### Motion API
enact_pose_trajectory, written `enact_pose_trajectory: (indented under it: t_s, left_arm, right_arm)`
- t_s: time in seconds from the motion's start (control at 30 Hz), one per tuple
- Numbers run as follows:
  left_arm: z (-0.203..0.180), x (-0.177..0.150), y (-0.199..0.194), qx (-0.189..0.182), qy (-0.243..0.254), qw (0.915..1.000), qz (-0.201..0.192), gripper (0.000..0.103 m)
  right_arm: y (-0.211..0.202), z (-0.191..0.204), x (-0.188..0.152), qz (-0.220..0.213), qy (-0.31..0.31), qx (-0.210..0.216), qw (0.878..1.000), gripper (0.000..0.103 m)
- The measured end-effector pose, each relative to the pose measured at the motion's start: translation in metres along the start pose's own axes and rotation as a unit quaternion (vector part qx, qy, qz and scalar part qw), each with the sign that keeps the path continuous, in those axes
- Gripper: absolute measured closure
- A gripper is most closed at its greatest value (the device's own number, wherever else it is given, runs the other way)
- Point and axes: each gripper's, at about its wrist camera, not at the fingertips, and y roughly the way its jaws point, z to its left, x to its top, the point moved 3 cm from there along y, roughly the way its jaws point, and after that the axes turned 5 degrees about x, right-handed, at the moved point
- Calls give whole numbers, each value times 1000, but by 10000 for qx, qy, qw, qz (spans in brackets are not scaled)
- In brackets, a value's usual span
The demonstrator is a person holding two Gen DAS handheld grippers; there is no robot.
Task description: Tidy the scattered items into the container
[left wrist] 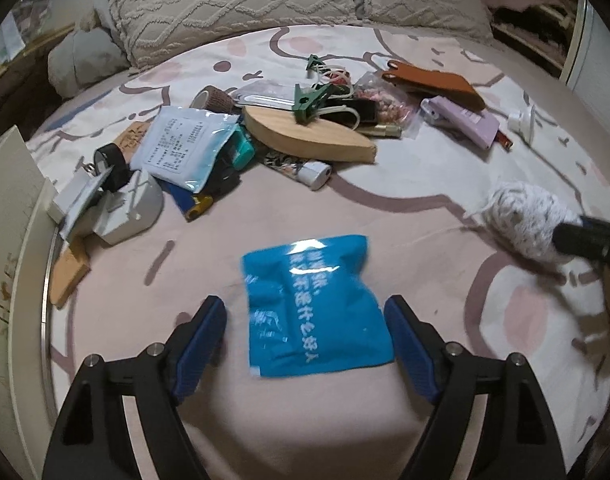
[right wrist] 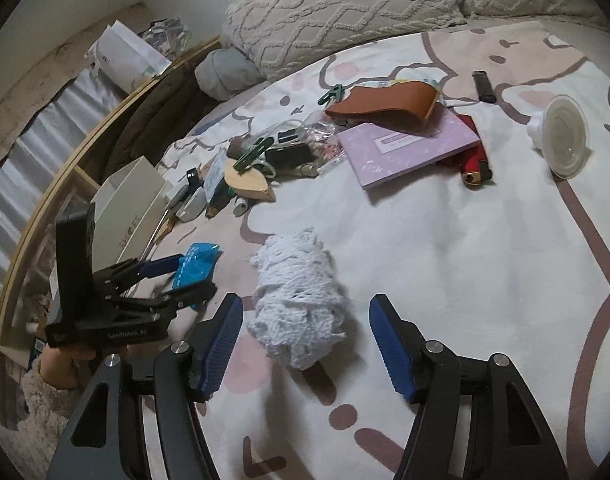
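A blue foil packet (left wrist: 317,308) lies flat on the bedsheet between the fingers of my left gripper (left wrist: 305,312), which is open, its pads clear of the packet. In the right wrist view the same left gripper (right wrist: 189,276) straddles the blue packet (right wrist: 199,260). A white knitted bundle (right wrist: 301,304) rests on the sheet between the blue pads of my right gripper (right wrist: 305,304), also open and not pressing it. That bundle (left wrist: 521,216) shows at the right of the left wrist view, beside a black finger (left wrist: 589,236). A white box (left wrist: 9,208) stands at the bed's left edge.
A heap of small items lies further up the bed: a wooden boat-shaped piece (left wrist: 305,136), green clips (left wrist: 311,98), a silver-blue pouch (left wrist: 181,144), a brown leather case (right wrist: 385,106), a purple notebook (right wrist: 409,146) and a clear plastic cup (right wrist: 565,132). Pillows (left wrist: 233,4) line the head.
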Motion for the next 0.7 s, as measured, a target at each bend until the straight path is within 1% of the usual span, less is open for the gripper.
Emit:
enact_pose_trajectory:
  t_s: [0.03,0.17,0.3,0.4,0.47,0.53,0.7]
  left_arm:
    - [2,-1,0,76,19,10000,6,13]
    - [17,-2,-2,261,-25,9997,-16,13]
    - [26,-1,-4,234,-143,9996,-89,13]
    - [22,2,-10,330,-68,9989,-335,13]
    - [19,4,-11,290,-40,9987,-414,13]
    - [16,5,-9,195,-5,9990,-390,13]
    - [12,4,0,187,62,9995,-245,13]
  right_arm:
    - [0,0,1,-16,13,-9,10000,37]
    - [-1,0,2,-83,10,-84,9999,37]
    - [5,5,5,-77,-162,-249,9995,37]
    - [11,10,6,-52,-336,-433,9985,37]
    - [14,13,7,-61,-399,-537,9977,37]
    - [15,13,8,-77,-397,-615,9973,37]
    - [18,13,7,-125,-403,-692,9967,37]
